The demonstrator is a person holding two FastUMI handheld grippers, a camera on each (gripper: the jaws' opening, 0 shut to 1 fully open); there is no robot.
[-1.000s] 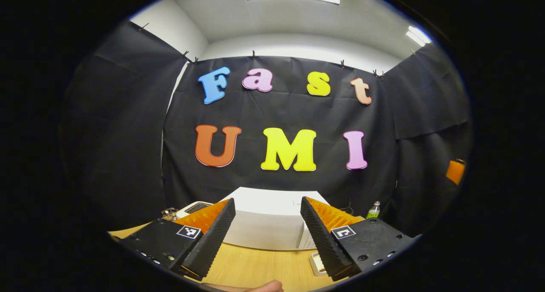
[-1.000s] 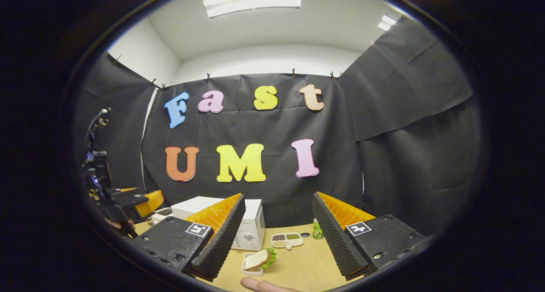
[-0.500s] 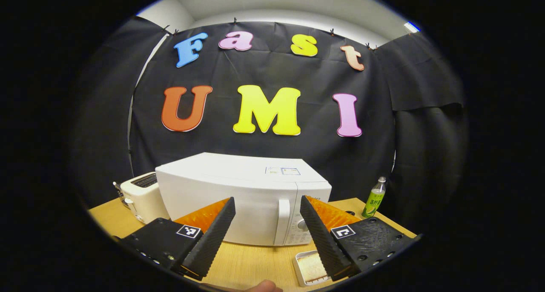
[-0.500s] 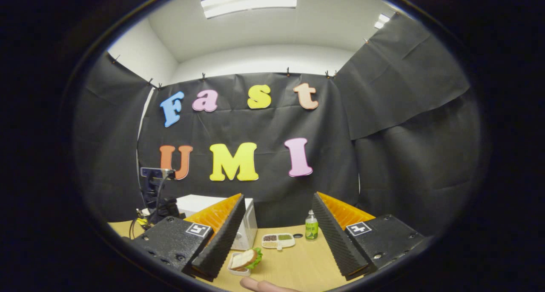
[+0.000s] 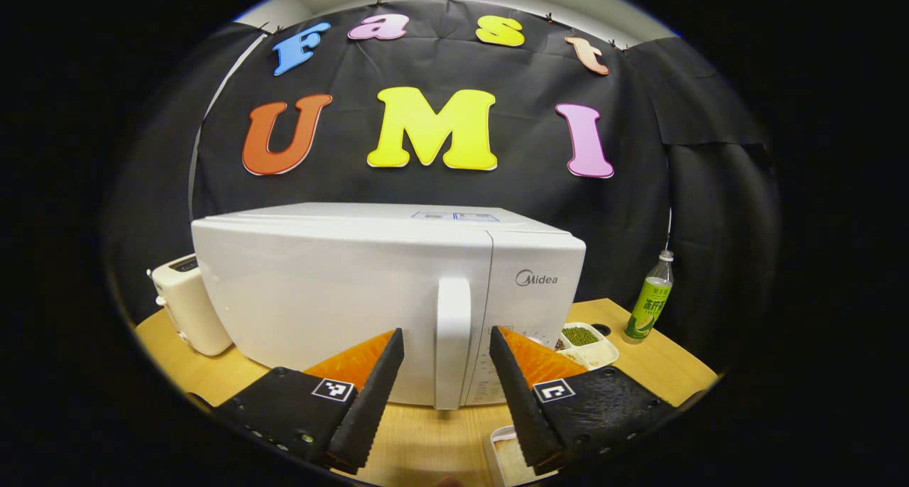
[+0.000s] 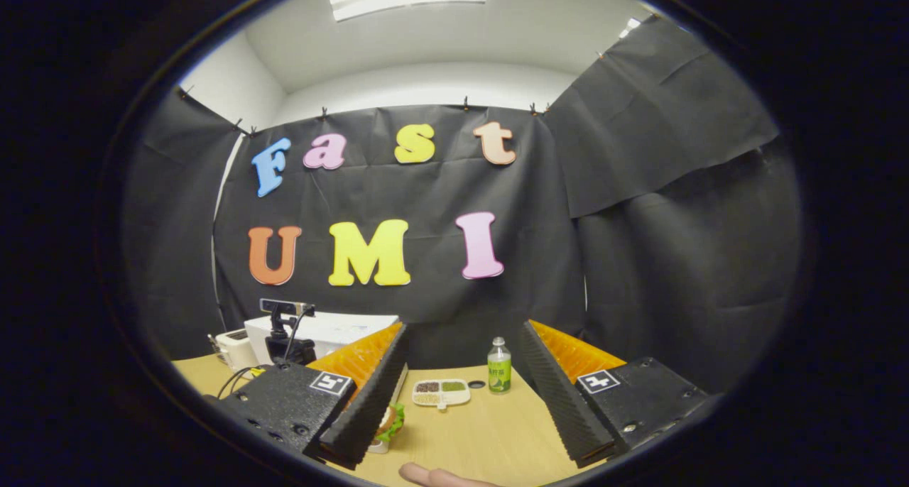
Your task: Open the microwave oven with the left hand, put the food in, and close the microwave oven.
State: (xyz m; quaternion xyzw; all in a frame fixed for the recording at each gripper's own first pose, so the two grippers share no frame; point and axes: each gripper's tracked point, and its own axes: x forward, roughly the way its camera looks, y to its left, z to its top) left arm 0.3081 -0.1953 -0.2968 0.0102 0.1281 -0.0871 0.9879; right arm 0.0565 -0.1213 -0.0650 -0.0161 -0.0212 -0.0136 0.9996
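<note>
A white microwave point(image 5: 341, 295) stands on the wooden table with its door shut. Its upright handle point(image 5: 452, 341) lies between the fingers of my open left gripper point(image 5: 444, 336), which look a little short of it. The food is a sandwich in a small white tray point(image 5: 505, 458), just below that gripper's right finger. In the right gripper view the sandwich point(image 6: 389, 423) is half hidden behind a finger of my right gripper point(image 6: 463, 329), which hangs open and empty above the table. Farther left there, the left gripper point(image 6: 287, 338) is held in front of the microwave point(image 6: 334, 327).
A cream toaster point(image 5: 186, 302) sits left of the microwave. A compartment dish of grains point(image 5: 586, 339) and a green bottle point(image 5: 650, 299) stand to its right, also seen as the dish point(image 6: 440, 392) and bottle point(image 6: 499, 365). A fingertip point(image 6: 433, 476) shows at the bottom edge.
My left gripper has dropped and moved in toward the microwave, bringing the door handle between its fingers. The right gripper drifted slightly, so the sandwich slid behind its finger.
</note>
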